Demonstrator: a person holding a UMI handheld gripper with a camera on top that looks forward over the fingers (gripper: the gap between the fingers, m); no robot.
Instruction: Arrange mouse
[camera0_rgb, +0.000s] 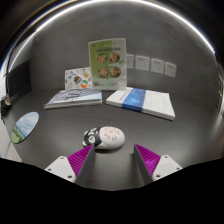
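The gripper (117, 160) is held wide open above the desk (190, 135). The mouse (103, 137) is seen just ahead of its fingers, books (141, 101) beyond.

Dark table (60, 125), bearing: a white-and-black mouse (103, 137) just ahead of the fingers; a closed book (74, 98) beyond it; a white and blue book (142, 101) beside that; an oval light-blue item (26, 124) off to one side; two illustrated cards (105, 62) standing at the back wall
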